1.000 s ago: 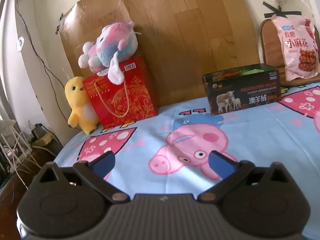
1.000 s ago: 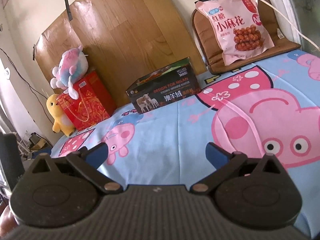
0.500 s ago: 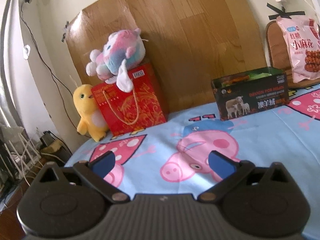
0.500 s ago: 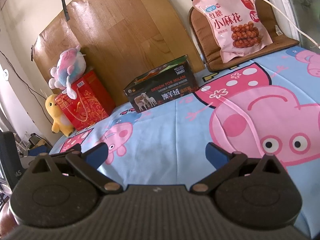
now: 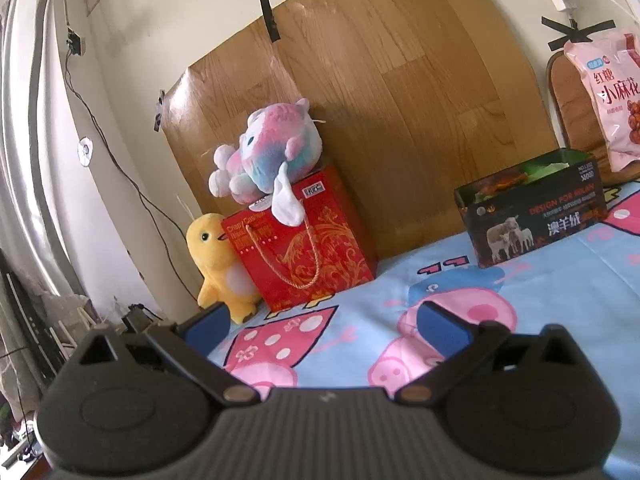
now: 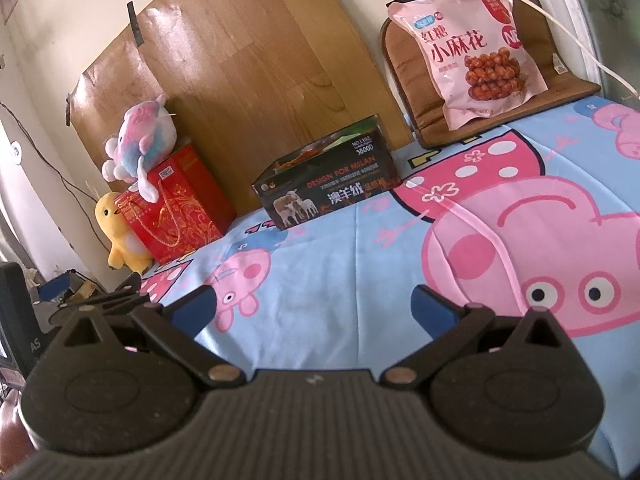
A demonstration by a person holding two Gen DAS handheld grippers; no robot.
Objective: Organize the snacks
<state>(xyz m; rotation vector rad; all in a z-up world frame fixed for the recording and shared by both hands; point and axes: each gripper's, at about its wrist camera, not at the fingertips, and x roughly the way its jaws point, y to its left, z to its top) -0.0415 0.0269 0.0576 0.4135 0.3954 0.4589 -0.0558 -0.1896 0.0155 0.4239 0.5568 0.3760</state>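
A black open-topped box (image 5: 536,216) (image 6: 328,184) with sheep pictures stands at the far edge of the cartoon-pig sheet (image 5: 500,320) (image 6: 360,264); orange and green packets show inside it. A large pink snack bag (image 6: 472,44) (image 5: 612,96) leans on a brown cushion (image 6: 536,92) at the far right. My left gripper (image 5: 320,322) is open and empty, low over the sheet's left part. My right gripper (image 6: 314,306) is open and empty over the sheet's middle. The left gripper also shows at the left edge of the right wrist view (image 6: 100,300).
A red gift bag (image 5: 304,248) (image 6: 172,208) stands at the far left with a pink-blue plush (image 5: 268,152) on top and a yellow duck plush (image 5: 220,256) beside it. A wooden board (image 5: 380,100) leans on the wall behind. Cables and clutter lie off the sheet's left edge.
The left gripper has swung left and tilted up: the gift bag and plushes moved toward centre, the box and pink bag toward the right edge. The right view shifted only slightly.
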